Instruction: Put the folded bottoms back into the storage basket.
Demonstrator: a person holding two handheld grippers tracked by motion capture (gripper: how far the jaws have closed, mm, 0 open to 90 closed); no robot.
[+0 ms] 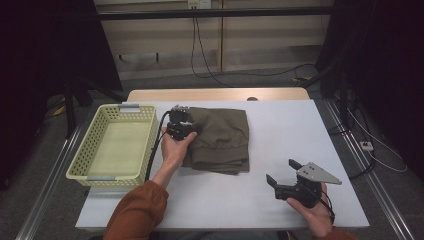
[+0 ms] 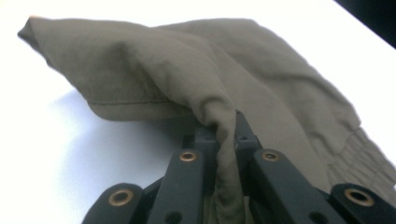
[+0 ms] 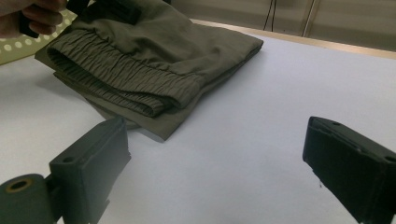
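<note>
Already the left gripper [image 2: 227, 128] is pinching a soft fold of the olive trousers [image 1: 220, 137], which are lying folded on the white table [image 1: 300, 135] beside the yellow basket [image 1: 82, 157], sagging limply, so gripping near the thick elastic waistband [image 3: 121, 77] looks firmer, while the right gripper [image 1: 281, 173] is waiting spread open.

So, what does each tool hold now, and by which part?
The left tool pinches a fold at the edge of the olive shorts, lifting it. The right tool is open and holds nothing.
</note>
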